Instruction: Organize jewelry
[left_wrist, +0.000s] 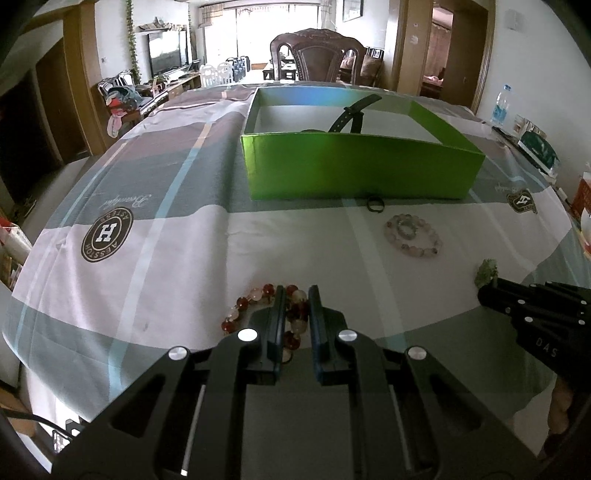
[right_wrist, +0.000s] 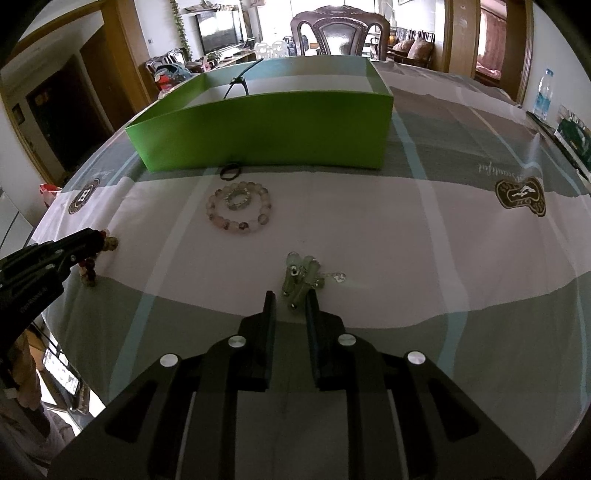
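Two grippers are working this bench at once. From the left wrist, the left gripper (left_wrist: 297, 291) is sitting low with its jaws drawn narrow and pinching the near side of the red beaded bracelet (left_wrist: 255, 299), whose loop is lying mostly to the left of the jaws; the green box (left_wrist: 362, 166), holding a black watch strap (left_wrist: 351, 114), is standing straight ahead and well apart, so the carry is running forward. A pale bead bracelet (left_wrist: 413, 232) and a small black ring (left_wrist: 375, 204) are lying between, the ring just beside the box wall. On the cloth, a round badge is reading "AESSTOH" around an "H"; the right gripper's body is showing "DAS". From the right wrist, the right gripper (right_wrist: 291, 293) is holding its jaws narrow on the near end of the green pendant cluster (right_wrist: 301, 277), whose long axis is running away from the jaws toward the box. Script on the cloth is too distorted to read.
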